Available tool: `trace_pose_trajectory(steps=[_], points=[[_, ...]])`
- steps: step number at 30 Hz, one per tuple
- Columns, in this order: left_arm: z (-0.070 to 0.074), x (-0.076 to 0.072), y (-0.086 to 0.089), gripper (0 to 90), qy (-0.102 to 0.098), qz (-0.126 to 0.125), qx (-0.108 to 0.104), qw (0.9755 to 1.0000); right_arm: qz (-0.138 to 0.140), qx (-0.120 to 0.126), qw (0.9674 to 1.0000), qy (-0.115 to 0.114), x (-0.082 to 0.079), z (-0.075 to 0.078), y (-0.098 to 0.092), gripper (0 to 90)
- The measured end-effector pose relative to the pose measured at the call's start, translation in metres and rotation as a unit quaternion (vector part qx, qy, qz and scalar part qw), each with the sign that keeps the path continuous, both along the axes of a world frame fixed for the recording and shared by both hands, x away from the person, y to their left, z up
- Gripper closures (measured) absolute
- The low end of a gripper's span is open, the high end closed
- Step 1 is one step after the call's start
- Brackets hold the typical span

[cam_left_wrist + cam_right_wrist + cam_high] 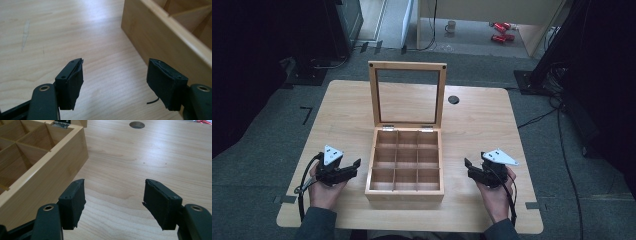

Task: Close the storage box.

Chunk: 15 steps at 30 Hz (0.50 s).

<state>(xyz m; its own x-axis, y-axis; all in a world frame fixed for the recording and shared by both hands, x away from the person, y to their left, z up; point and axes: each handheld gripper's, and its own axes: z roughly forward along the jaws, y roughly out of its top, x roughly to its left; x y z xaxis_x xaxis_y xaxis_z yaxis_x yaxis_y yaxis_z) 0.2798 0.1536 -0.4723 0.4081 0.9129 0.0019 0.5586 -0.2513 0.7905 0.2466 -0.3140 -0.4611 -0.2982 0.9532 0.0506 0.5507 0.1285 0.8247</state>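
Box (405,192) floor shadowed, perhaps bare; both tongs agape.

The box (405,172) is pale honey wood with silver hinges (388,128); the table (347,115) is light woodgrain; both grippers' pads (72,83) are black.

Matt pale wooden box (404,192), table (482,115)

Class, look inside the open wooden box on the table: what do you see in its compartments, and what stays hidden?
The wooden box has nine compartments in a three-by-three grid, and those visible look empty. Its near wall covers part of the front row's floors. The lid stands upright behind.
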Motion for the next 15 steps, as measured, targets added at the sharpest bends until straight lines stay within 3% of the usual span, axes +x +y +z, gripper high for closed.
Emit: trace_pose_trajectory(steps=[5,9,15], points=[[0.010,0.003,-0.002,32.0,-0.007,-0.005,-0.005,0.9999,0.002,0.004,1.0000,-0.004,0.004,0.008,0.001,35.8],[0.021,0.008,-0.002,32.5,-0.018,-0.007,-0.016,0.9997,0.005,-0.001,0.9997,-0.025,0.006,0.021,0.006,41.9],[0.032,0.013,-0.002,33.4,-0.023,-0.011,-0.026,0.9994,0.016,-0.003,0.9992,-0.035,0.013,0.031,0.014,44.9]])
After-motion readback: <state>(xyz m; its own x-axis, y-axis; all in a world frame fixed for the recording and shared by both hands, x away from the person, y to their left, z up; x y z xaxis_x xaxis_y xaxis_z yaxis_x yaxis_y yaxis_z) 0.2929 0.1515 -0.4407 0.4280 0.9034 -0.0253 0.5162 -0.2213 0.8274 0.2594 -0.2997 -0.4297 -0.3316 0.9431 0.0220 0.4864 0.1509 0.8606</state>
